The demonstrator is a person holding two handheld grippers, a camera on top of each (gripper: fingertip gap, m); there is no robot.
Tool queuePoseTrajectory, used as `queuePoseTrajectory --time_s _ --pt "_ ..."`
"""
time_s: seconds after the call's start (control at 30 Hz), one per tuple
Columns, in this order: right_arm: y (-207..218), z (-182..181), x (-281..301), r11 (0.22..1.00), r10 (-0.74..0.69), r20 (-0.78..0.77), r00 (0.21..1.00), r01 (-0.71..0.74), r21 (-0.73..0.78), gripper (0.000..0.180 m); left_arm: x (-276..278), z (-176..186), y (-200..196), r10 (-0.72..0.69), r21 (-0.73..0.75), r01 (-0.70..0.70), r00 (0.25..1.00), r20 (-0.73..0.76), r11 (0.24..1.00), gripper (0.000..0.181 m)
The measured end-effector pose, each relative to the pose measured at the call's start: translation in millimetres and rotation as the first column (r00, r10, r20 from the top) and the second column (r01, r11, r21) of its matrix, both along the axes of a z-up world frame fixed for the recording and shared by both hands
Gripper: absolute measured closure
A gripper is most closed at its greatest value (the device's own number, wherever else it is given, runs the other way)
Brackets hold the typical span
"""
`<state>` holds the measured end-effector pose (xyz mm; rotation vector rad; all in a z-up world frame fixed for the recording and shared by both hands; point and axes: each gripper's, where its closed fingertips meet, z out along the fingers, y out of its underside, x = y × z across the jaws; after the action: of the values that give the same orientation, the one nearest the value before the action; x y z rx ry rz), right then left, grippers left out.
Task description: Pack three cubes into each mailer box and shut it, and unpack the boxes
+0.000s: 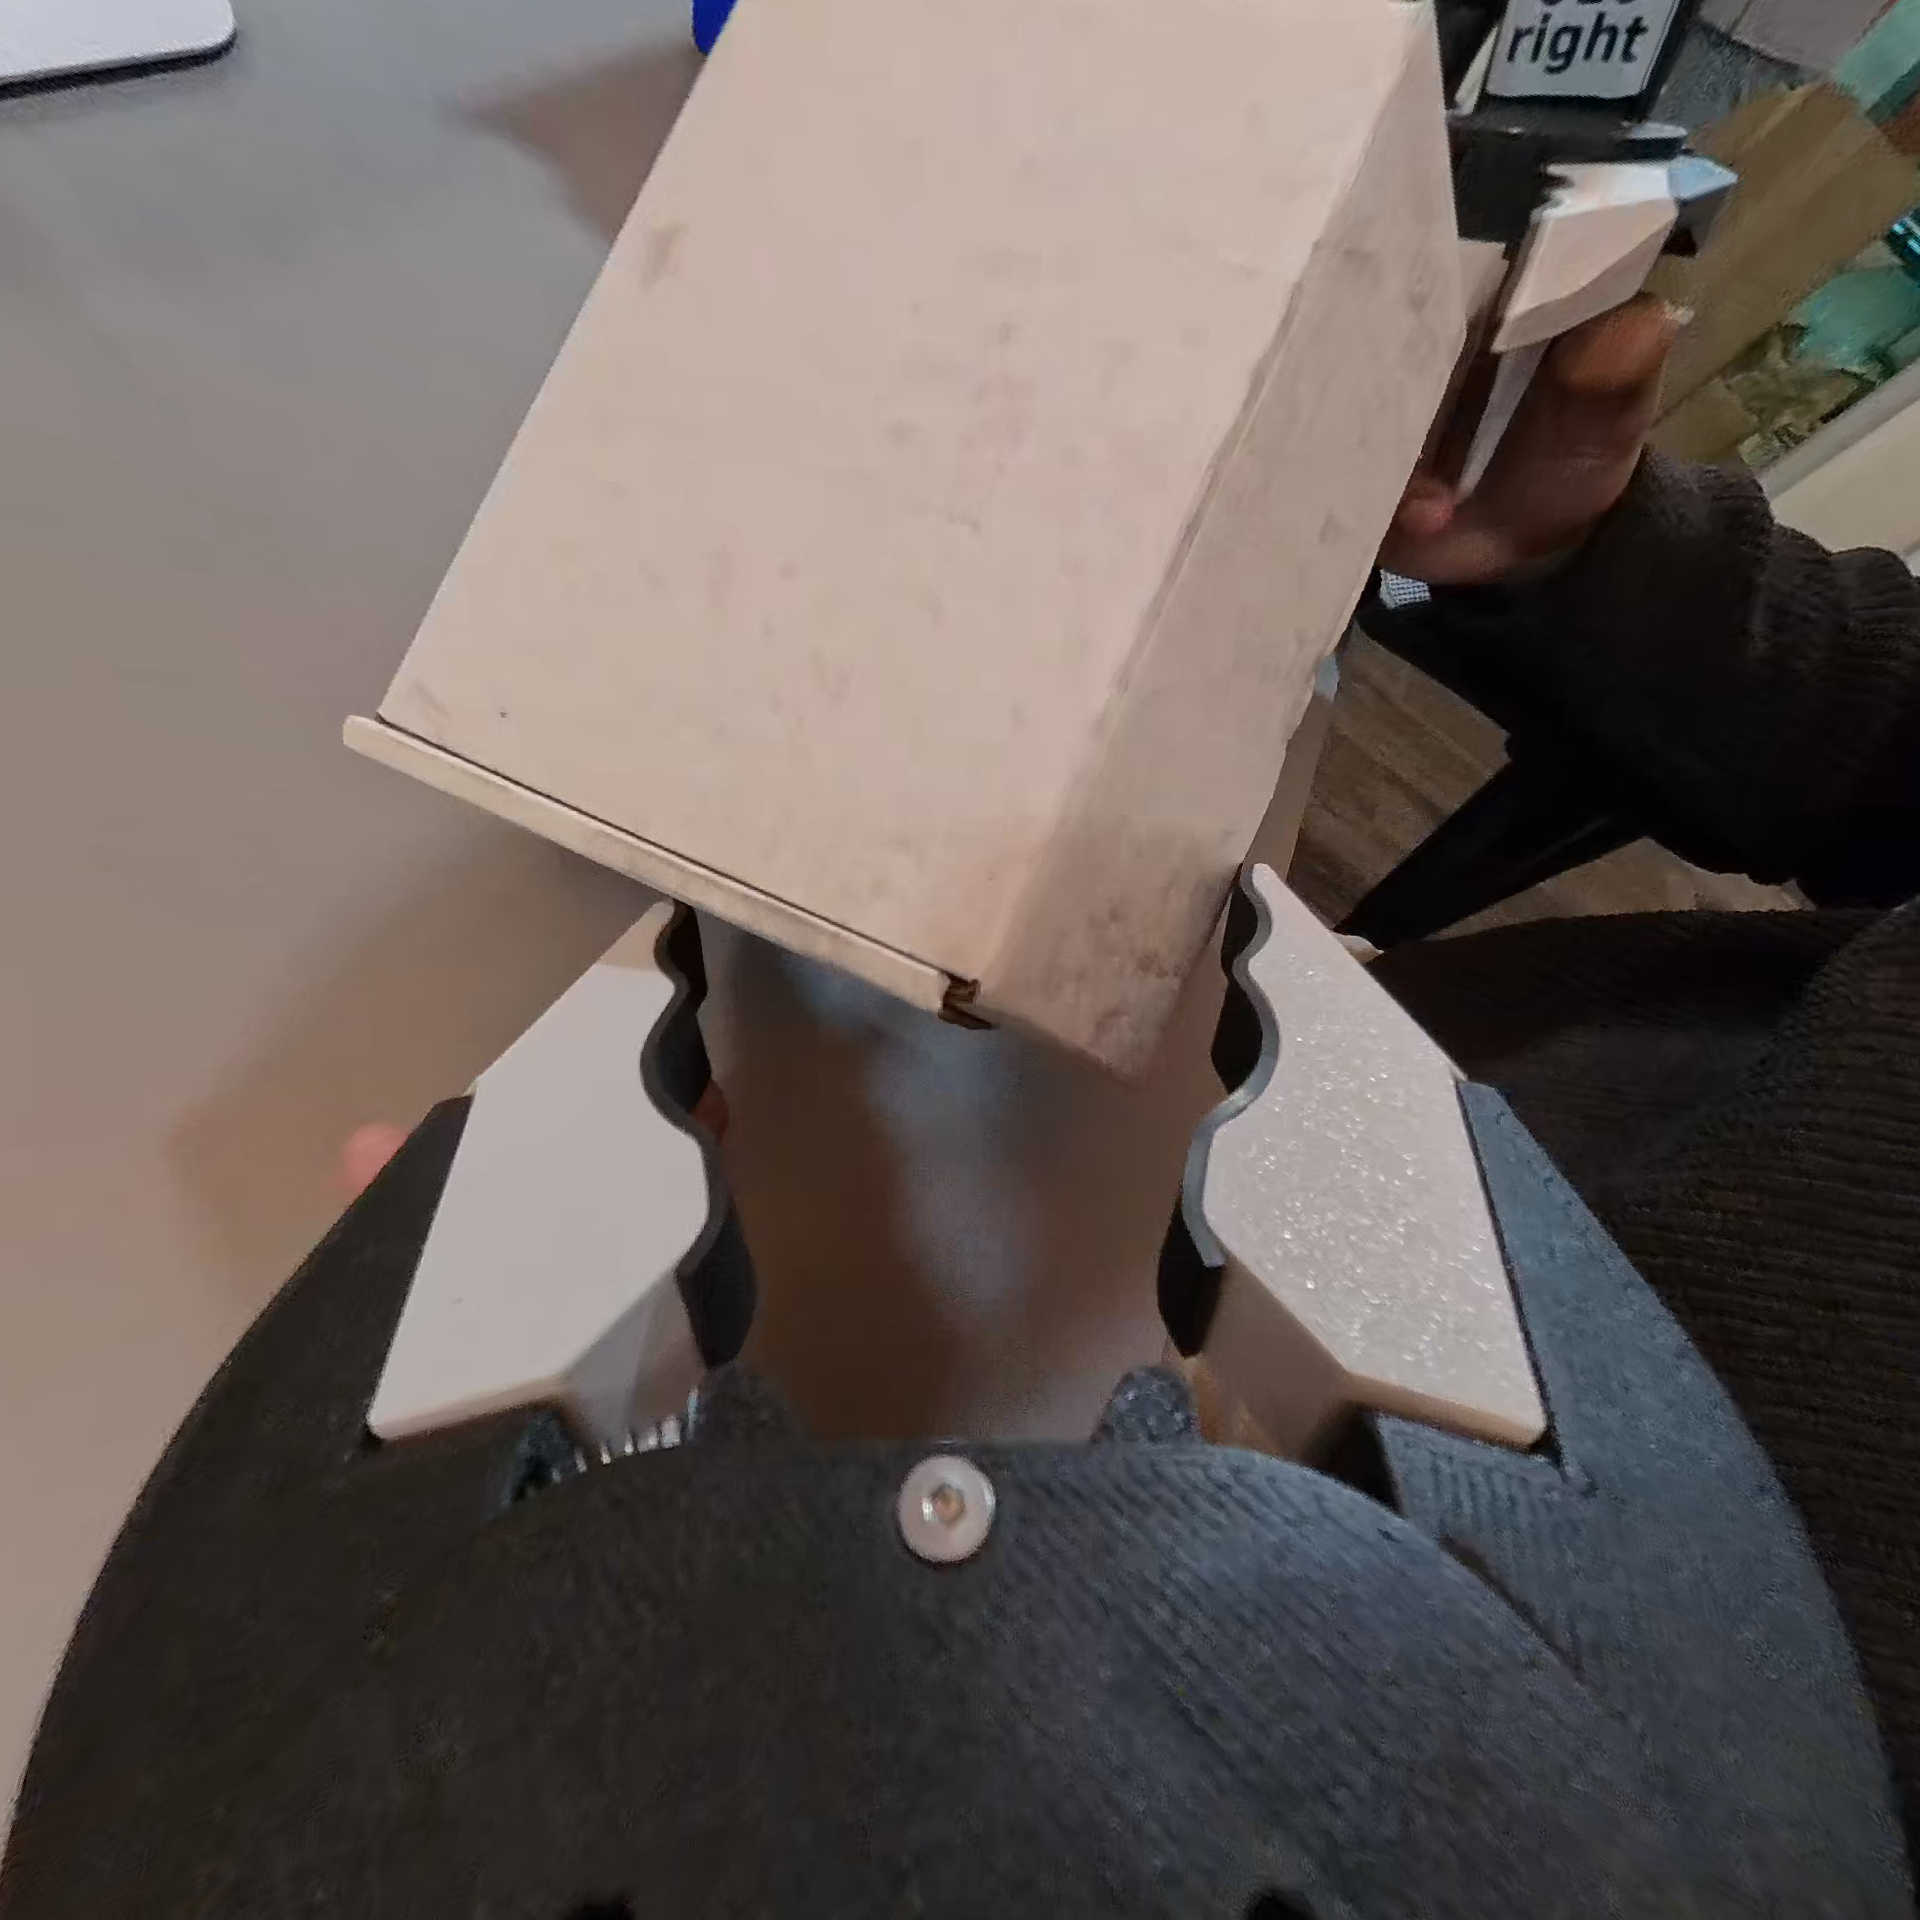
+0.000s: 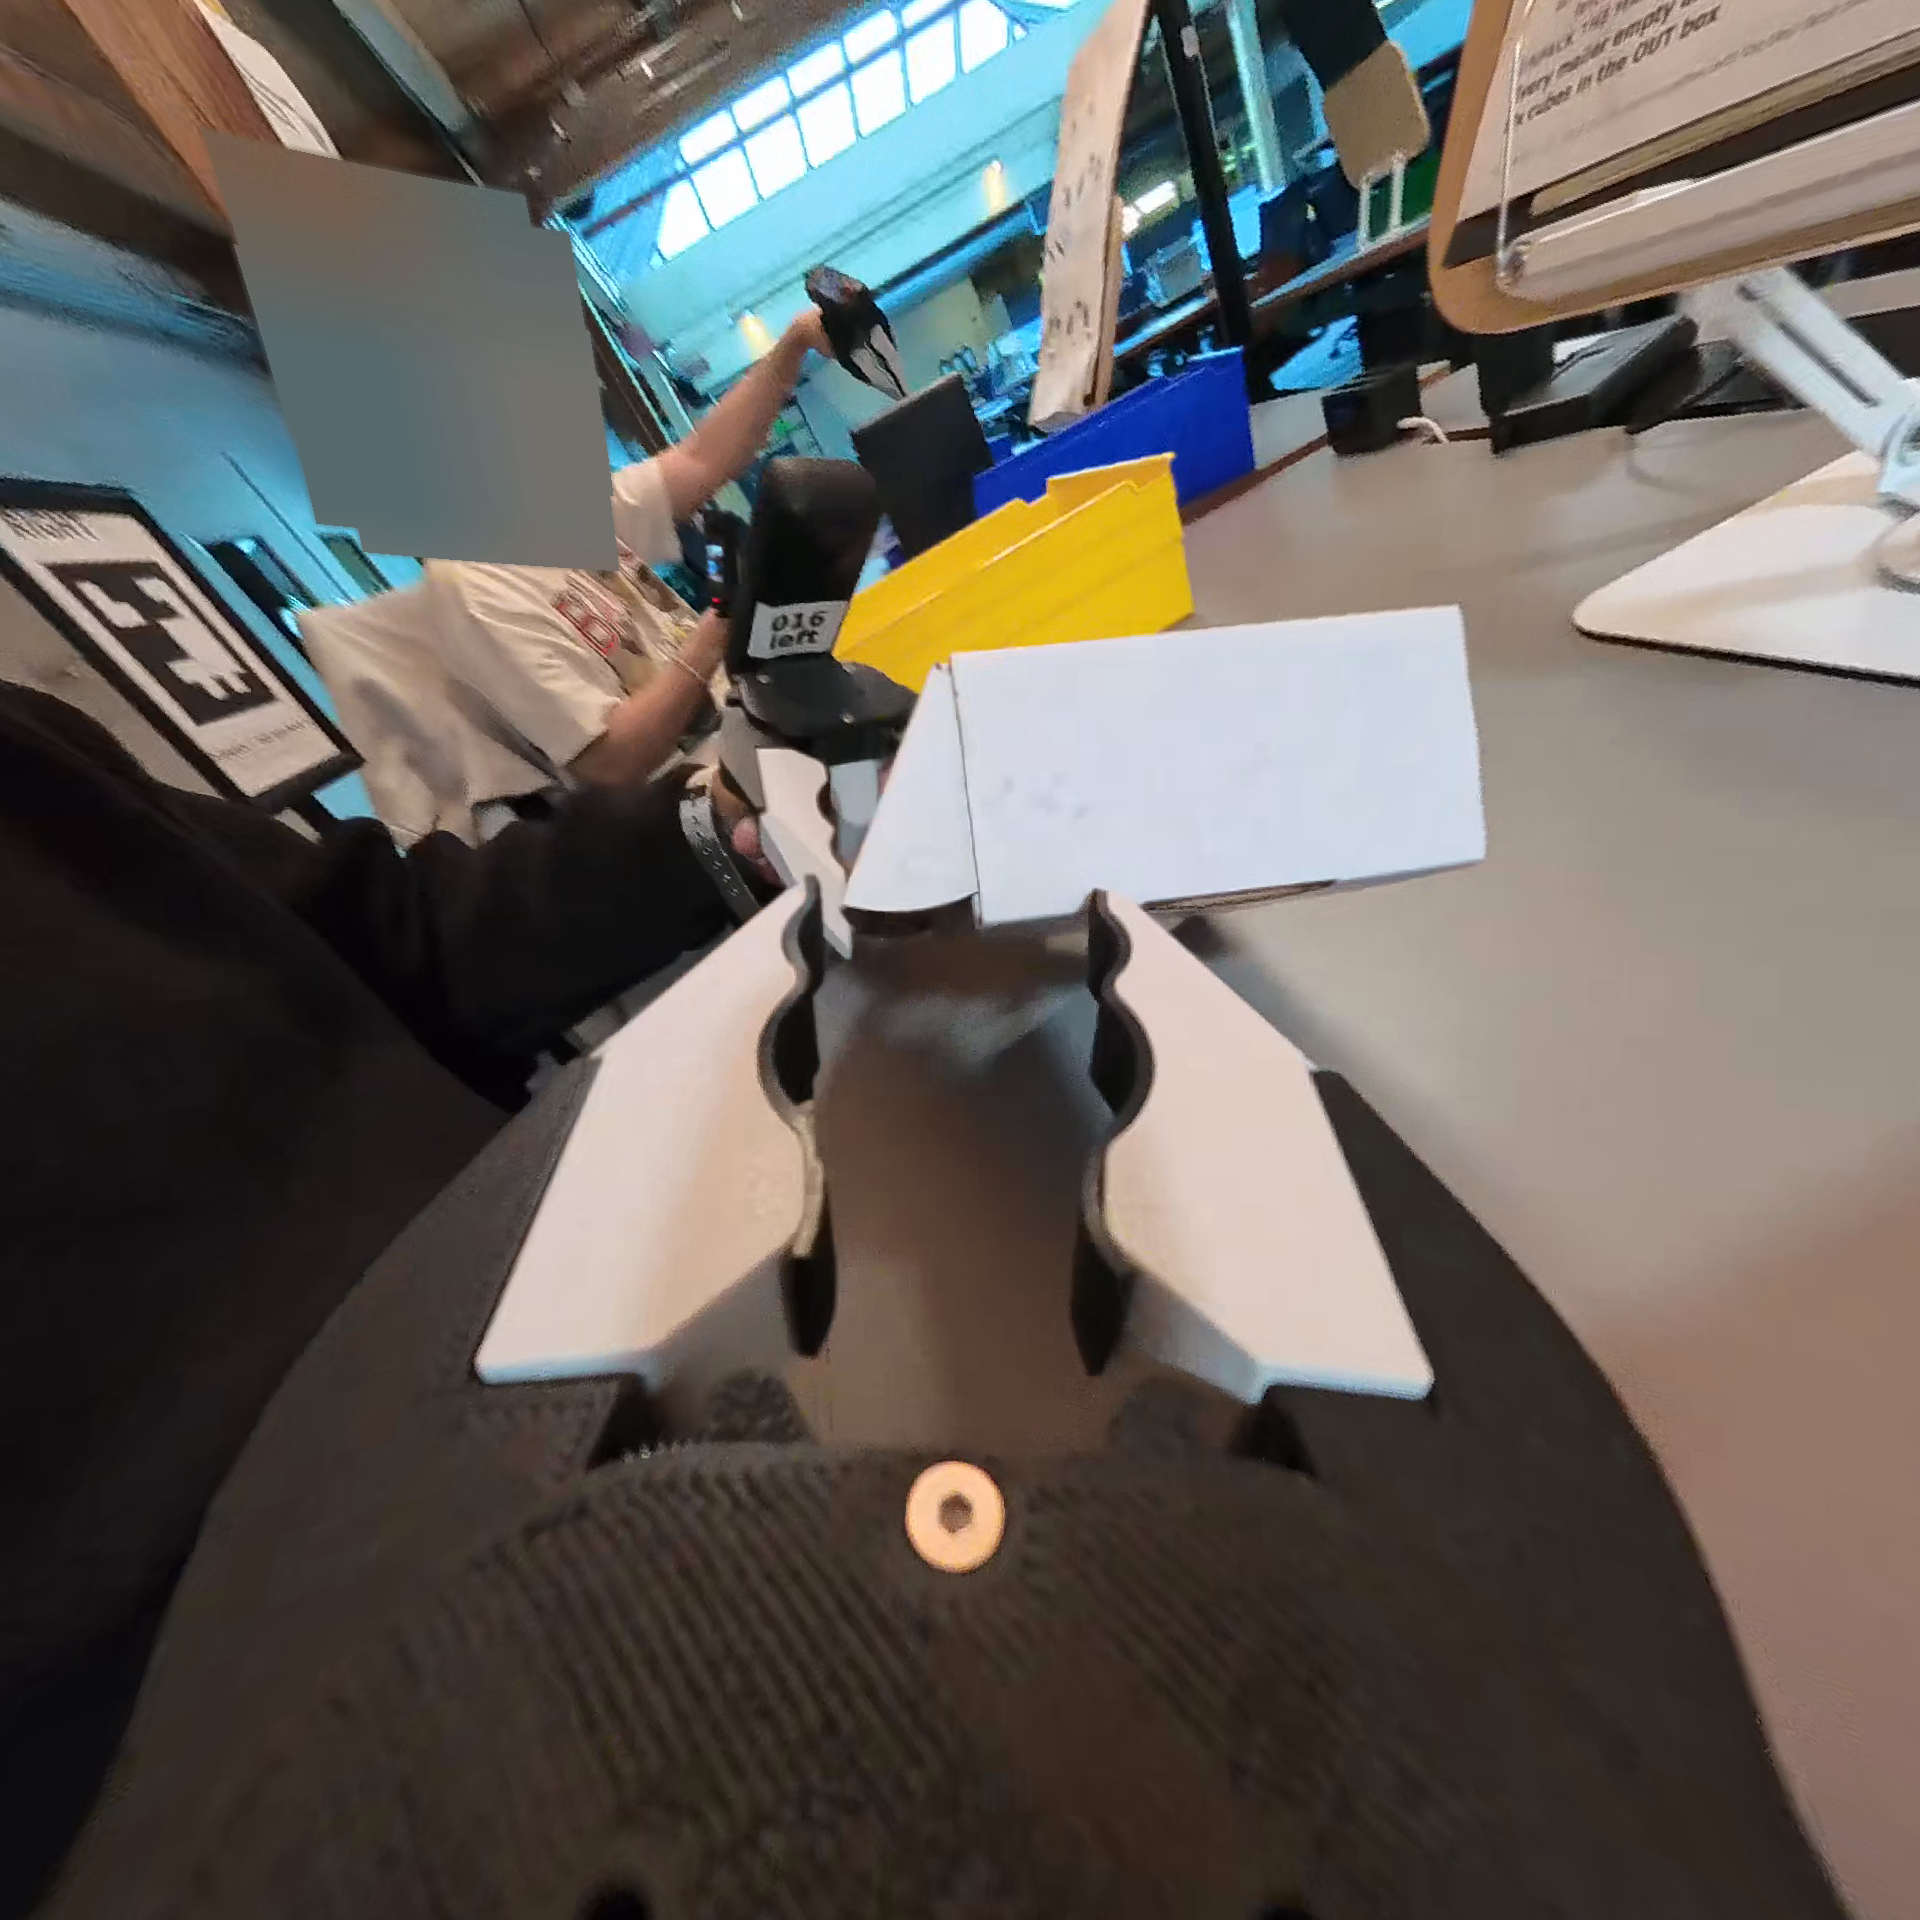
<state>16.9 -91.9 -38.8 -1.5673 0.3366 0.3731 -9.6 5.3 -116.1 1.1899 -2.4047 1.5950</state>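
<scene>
Tilting mailer box (image 1: 935, 499) midair above table (image 1: 208, 520); both jaws gaping.

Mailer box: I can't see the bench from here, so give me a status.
Both tongs open, at the box's near end. White box shut, tilted, off the table. Yellow bin behind, nothing blocking.

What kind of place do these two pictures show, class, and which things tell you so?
Probably a shared workshop or lab hall. A yellow bin and blue bin stand on a long grey table, another person works nearby, and high windows span the roof.
</scene>
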Motion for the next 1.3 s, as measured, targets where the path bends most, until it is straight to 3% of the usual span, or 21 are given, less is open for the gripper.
queuePoseTrajectory --time_s 0.17,0.6,0.73,0.97,1.3 --pt "0.1 -0.8 -0.8 1.0 -0.001 0.035 0.999 0.002 -0.015 0.124 0.6 -1.9 -0.3 0.0 0.009 0.0 1.0 0.009 1.0 0.082" --pt "1.3 -4.5 1.1 0.999 -0.018 0.07 0.997 0.021 -0.044 0.134 -0.4 -4.5 0.5 -0.007 0.027 0.006 1.0 0.016 1.0 0.083" --pt "0.5 -4.3 0.1 0.999 -0.015 0.085 0.996 0.02 -0.051 0.15 -2.2 -10.4 0.7 -0.024 0.066 0.022 0.999 0.022 0.998 0.089" --pt "-0.2 -3.1 0.6 0.999 -0.013 0.085 0.996 0.017 -0.04 0.161 -9.0 -18.3 -6.9 -0.08 0.106 0.077 0.996 0.031 0.991 0.104" --pt "7.2 -26.9 4.7 0.984 -0.04 0.117 0.992 0.06 -0.17 0.14 -4.2 -23.7 -8.9 -0.083 0.223 0.052 0.988 0.128 0.973 0.105"
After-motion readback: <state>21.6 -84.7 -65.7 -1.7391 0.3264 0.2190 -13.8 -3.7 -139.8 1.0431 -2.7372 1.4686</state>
